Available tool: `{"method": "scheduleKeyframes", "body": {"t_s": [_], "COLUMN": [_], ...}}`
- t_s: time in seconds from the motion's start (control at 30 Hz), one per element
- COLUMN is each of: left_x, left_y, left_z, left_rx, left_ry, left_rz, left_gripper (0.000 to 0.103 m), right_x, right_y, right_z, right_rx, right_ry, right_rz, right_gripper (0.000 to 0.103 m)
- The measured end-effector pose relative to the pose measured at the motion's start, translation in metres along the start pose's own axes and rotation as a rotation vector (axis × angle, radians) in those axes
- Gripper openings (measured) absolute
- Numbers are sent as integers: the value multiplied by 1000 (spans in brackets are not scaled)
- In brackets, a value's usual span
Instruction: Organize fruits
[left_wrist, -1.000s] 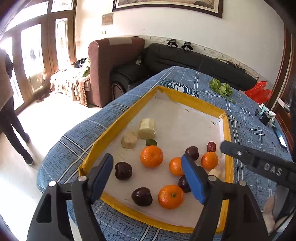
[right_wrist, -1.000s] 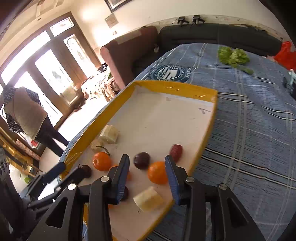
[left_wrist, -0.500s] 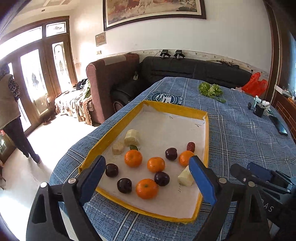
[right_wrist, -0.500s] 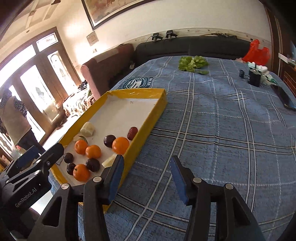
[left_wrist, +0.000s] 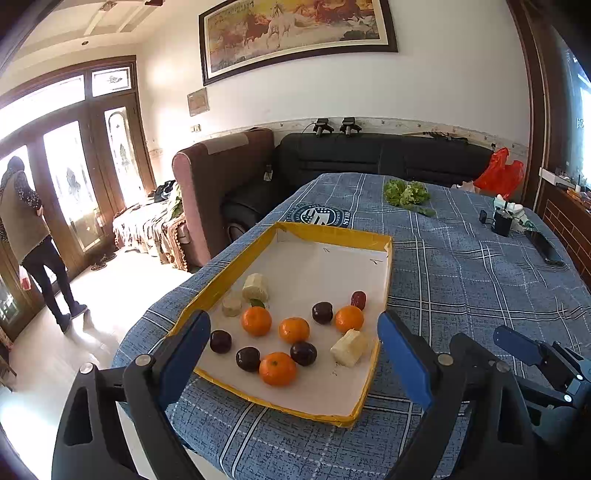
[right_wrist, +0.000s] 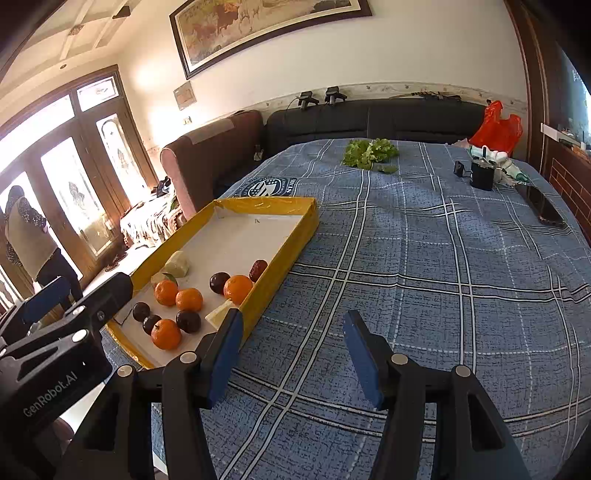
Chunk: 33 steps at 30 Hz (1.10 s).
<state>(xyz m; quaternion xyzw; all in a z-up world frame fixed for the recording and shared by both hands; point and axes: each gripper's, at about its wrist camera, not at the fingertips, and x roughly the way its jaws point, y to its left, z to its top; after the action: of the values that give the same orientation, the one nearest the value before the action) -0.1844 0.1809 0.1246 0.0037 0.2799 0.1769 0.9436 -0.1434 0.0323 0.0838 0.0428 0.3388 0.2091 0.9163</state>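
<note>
L gripper (left_wrist: 291, 354): jaws spread wide, nothing between pads, nothing touched; hangs above near end of tray (left_wrist: 334, 234), blue pads (left_wrist: 404, 356) framing fruit from above. R gripper (right_wrist: 293, 354): jaws opening, nothing between them, only bare cloth (right_wrist: 424, 266) under; off to R of tray, apart from it. Also seen at lower R of L view.

Fruit all in tray, near half, far half bare white. 4 oranges (left_wrist: 277, 368): one at near edge, two mid, one toward R wall. 4 dark plums (left_wrist: 303, 353): three clustered by near orange, one by R-side orange. Red date (left_wrist: 358, 300) just behind R-side orange, near R wall. 3 pale chunks (left_wrist: 349, 348): one near R wall at front, touching or nearly touching wall, can't tell; two at L side behind oranges, close together. Small green leaf (left_wrist: 257, 303) betw. L chunks and L orange.

Tray: yellow rim, white floor, sits on blue plaid cloth near table's L edge. Far on table: greens (right_wrist: 369, 151), black cup (right_wrist: 482, 175) w/ small bits beside, dark phone (right_wrist: 543, 206) at R edge. Red bag (right_wrist: 496, 127) past far end. Sofa (right_wrist: 369, 123) + brown armchair (right_wrist: 210, 151) behind. Person (right_wrist: 29, 236) standing by glass doors at far L, back turned.
</note>
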Motion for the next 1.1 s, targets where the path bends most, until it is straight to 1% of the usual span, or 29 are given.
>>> {"method": "scheduleKeyframes", "body": {"t_s": [0.1,0.23,0.33,0.6,0.73,1.1], "left_x": [-11,-22,-27,-25,-22,-10], "left_y": [-2,-5,-4,-2,-3,-4], "left_z": [1,4,3,0,-2,-4], "left_rx": [3,9,8,4,6,-3], "left_ry": [-29,-68,-83,-64,-55,-26], "left_rz": [12,34,41,38,36,31], "left_gripper": [92,96,97,97,97,97], "right_x": [-8,-14,-17,-19,-18,-9], "right_y": [-2,-5,-6,-4,0,2], "right_z": [-1,-2,-4,-8,-9,-12], "right_rx": [-3,-1,-2,-17,-31,-50], "right_ry": [-15,-30,-31,-29,-30,-11], "right_rz": [-5,-13,-16,-26,-32,-43], "right_gripper": [64,65,66,67,70,71]}}
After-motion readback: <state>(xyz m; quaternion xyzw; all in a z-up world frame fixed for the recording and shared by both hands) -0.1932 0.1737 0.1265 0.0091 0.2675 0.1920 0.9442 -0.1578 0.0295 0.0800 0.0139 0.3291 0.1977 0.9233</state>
